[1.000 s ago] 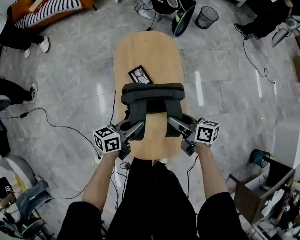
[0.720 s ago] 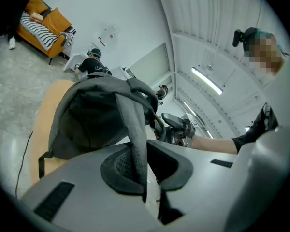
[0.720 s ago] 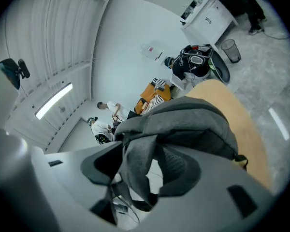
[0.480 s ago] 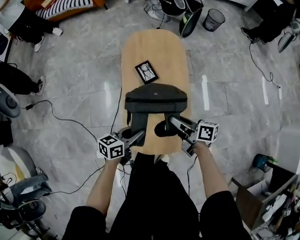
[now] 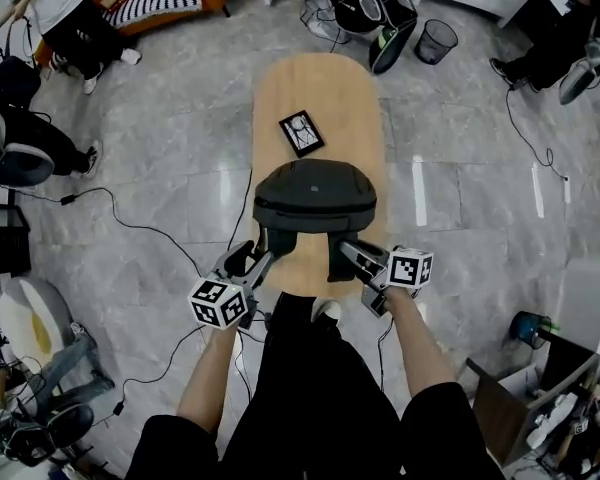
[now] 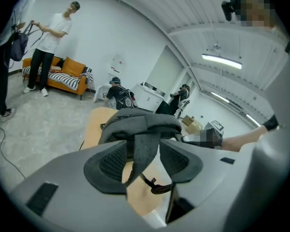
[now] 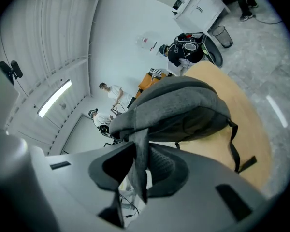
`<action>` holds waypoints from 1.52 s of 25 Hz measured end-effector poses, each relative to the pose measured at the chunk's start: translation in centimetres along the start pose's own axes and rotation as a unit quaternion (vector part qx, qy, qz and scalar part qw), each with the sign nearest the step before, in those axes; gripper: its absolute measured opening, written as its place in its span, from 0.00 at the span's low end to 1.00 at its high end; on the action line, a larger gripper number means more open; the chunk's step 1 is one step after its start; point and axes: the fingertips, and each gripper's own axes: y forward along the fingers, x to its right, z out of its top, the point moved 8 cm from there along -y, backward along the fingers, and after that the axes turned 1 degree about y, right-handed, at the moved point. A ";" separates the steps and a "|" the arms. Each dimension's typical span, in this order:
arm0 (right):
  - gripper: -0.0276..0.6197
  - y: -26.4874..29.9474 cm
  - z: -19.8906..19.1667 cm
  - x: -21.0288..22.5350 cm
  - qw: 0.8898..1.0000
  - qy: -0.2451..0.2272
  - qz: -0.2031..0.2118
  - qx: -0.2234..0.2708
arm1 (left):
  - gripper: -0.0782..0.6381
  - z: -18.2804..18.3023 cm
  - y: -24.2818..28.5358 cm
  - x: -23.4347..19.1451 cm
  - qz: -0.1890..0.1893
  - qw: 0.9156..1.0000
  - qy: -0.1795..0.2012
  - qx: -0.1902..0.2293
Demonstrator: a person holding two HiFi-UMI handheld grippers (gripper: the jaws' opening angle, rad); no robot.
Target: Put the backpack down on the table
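**Two grippers at the straps of a backpack lying on the table**

Both tools met the dark grey fabric backpack [image 5: 315, 196] at the near end of the long, pale wooden table with rounded ends [image 5: 320, 93]. The backpack lay on the table top, about midway along it and nearer the person than the far end. Its domed body spanned most of the table's width, and its two shoulder straps ran toward the near edge.

The left gripper [image 5: 252, 260] pointed at the backpack's left strap [image 6: 145, 149]. Its jaws were opening: in the left gripper view the strap hung loose between the two dark pads, with a gap on each side, so the grip was released.

The right gripper [image 5: 352, 256] pointed at the right strap [image 7: 141, 153]. Its jaws were closing round that strap. In the right gripper view the strap lay against one pad, while a sliver of light showed between it and the other, so it was not clamped.

Beyond the backpack, toward the far end of the table, lay a flat black-framed square card with a white pattern [image 5: 301, 133], well apart from the bag. A black mesh waste bin [image 5: 436, 40] stood on the grey tiled floor past the far end.
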 end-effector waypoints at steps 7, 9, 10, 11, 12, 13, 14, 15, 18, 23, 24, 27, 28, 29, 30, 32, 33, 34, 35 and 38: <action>0.18 -0.8 -3.5 0.7 1.000 -0.013 -0.014 -0.021 | 0.39 -1.2 0.2 4.9 -0.060 0.998 -0.010 -0.015; 0.18 -1.1 -4.8 1.0 0.999 -0.014 -0.020 -0.030 | 0.41 -2.1 1.4 6.5 -0.053 0.998 -0.032 -0.020; 0.18 -1.2 -5.4 1.3 0.999 -0.017 -0.025 -0.037 | 0.43 -2.7 1.9 7.1 -0.046 0.997 -0.052 -0.021; 0.18 -1.4 -6.0 1.6 0.998 -0.023 -0.033 -0.043 | 0.45 -3.3 2.3 7.5 -0.035 0.996 -0.075 -0.021; 0.18 -1.6 -6.6 2.0 0.997 -0.031 -0.043 -0.049 | 0.46 -3.9 2.5 7.8 -0.023 0.995 -0.099 -0.018; 0.18 -1.8 -7.0 2.2 0.997 -0.039 -0.051 -0.054 | 0.46 -4.5 2.5 7.9 -0.010 0.992 -0.122 -0.013; 0.18 -1.9 -7.5 2.2 0.996 -0.044 -0.055 -0.059 | 0.45 -5.2 2.3 8.0 0.004 0.990 -0.142 -0.008; 0.18 -1.9 -8.1 2.2 0.995 -0.049 -0.058 -0.066 | 0.45 -5.9 2.0 8.1 0.019 0.988 -0.155 -0.007; 0.18 -2.0 -10.2 2.5 0.990 -0.066 -0.073 -0.101 | 0.46 -8.6 0.9 8.8 0.066 0.985 -0.157 -0.028; 0.18 -3.0 -13.7 3.9 0.982 -0.077 -0.098 -0.144 | 0.48 -12.4 0.9 9.4 0.104 0.973 -0.200 -0.049; 0.18 -3.2 -14.2 4.2 0.981 -0.074 -0.104 -0.147 | 0.48 -12.9 1.1 9.4 0.107 0.971 -0.208 -0.054; 0.19 -3.9 -15.5 5.1 0.979 -0.064 -0.126 -0.144 | 0.43 -14.5 1.6 9.5 0.108 0.968 -0.213 -0.071; 0.21 -4.2 -15.8 5.5 0.978 -0.062 -0.139 -0.141 | 0.41 -15.0 1.7 9.5 0.105 0.969 -0.212 -0.076; 0.25 -4.5 -16.0 6.0 0.977 -0.059 -0.152 -0.140 | 0.41 -15.4 1.8 9.4 0.103 0.969 -0.211 -0.081; 0.25 -4.8 -16.2 6.4 0.975 -0.054 -0.163 -0.140 | 0.40 -15.8 2.0 9.3 0.103 0.969 -0.209 -0.086; 0.25 -5.2 -16.4 6.9 0.973 -0.045 -0.176 -0.139 | 0.39 -16.8 2.2 8.9 0.101 0.968 -0.206 -0.098; 0.25 -5.6 -16.4 7.1 0.973 -0.044 -0.183 -0.137 | 0.38 -17.3 2.3 8.7 0.099 0.968 -0.204 -0.105; 0.25 -6.1 -16.4 7.3 0.972 -0.045 -0.191 -0.130 | 0.36 -17.8 2.4 8.6 0.097 0.968 -0.202 -0.113; 0.25 -6.7 -16.4 7.5 0.972 -0.047 -0.197 -0.120 | 0.36 -18.3 2.6 8.7 0.094 0.968 -0.202 -0.120; 0.15 -8.5 -16.5 7.5 0.975 -0.044 -0.203 -0.081 | 0.35 -19.7 3.2 8.8 0.090 0.967 -0.197 -0.133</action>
